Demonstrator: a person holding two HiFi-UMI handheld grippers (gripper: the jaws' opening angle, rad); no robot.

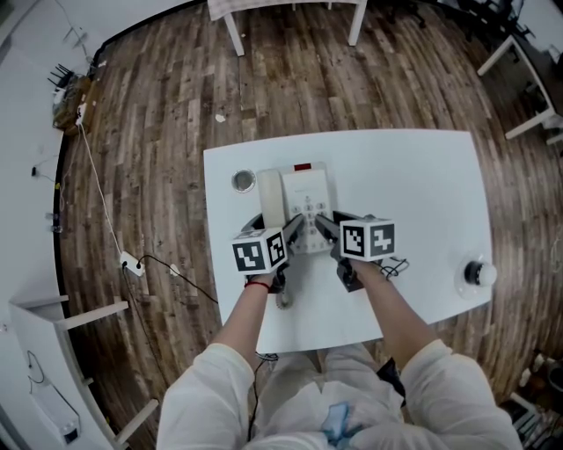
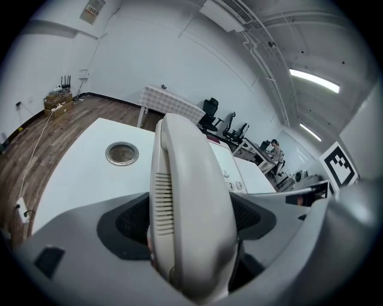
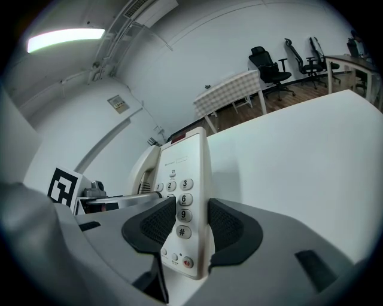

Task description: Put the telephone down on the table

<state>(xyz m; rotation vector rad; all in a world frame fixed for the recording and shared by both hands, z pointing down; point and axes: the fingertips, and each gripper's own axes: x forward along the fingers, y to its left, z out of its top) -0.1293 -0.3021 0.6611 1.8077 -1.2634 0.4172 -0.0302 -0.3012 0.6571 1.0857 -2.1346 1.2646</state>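
A cream desk telephone [image 1: 308, 195] lies over the middle of the white table [image 1: 422, 193]; whether it rests on the surface I cannot tell. Its handset [image 1: 271, 199] sits along the left side. My left gripper [image 1: 293, 228] is shut on the near end of the handset [image 2: 185, 203], whose grille shows between the dark pads. My right gripper [image 1: 324, 225] is shut on the right edge of the telephone base [image 3: 185, 197], beside the keypad. In the right gripper view the right gripper [image 3: 190, 230] clamps just below the 9 and # keys.
A round metal grommet [image 1: 244, 181] sits in the table left of the phone. A black knob on a white base [image 1: 479, 273] stands near the table's right edge. A power strip [image 1: 130, 262] and cable lie on the wooden floor at left. Another white table [image 1: 290, 9] stands beyond.
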